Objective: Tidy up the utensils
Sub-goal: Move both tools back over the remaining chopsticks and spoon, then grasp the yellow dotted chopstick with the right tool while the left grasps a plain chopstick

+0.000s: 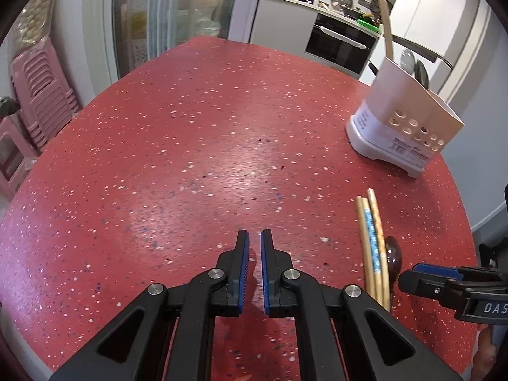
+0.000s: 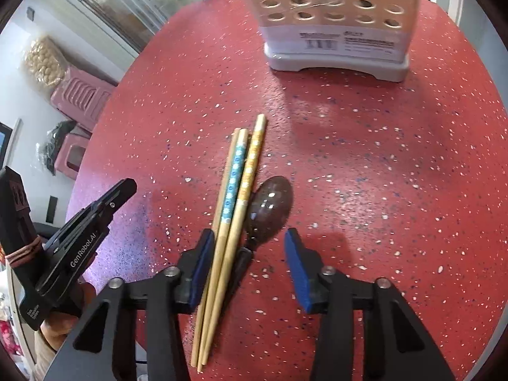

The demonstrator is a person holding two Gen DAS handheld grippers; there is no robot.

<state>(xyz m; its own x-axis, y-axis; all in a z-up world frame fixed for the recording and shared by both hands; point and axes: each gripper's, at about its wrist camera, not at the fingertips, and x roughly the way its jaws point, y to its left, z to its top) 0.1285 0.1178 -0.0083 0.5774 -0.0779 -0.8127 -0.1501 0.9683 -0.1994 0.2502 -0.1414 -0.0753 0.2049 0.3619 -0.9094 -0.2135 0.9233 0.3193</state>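
The right gripper (image 2: pixel 247 266), jaws apart, straddled light, stiff, roll-prone chopsticks (image 2: pixel 236 197) and a glossy spoon (image 2: pixel 270 203) mid-table; mid-shaft grip looked best, while the left gripper (image 1: pixel 255 266) hovered nearly closed, empty.

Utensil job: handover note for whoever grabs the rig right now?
Left gripper: nearly shut, empty, over bare table.
Right gripper: open, empty, low over the chopsticks and dark spoon, both between its fingers.
Chopsticks lie bundled flat; the spoon sits against their right side.
Holder stands beyond them and already holds a wooden utensil plus a few others.
Done: some utensils in the holder.
Left: pick up chopsticks and spoon, drop them into the holder.
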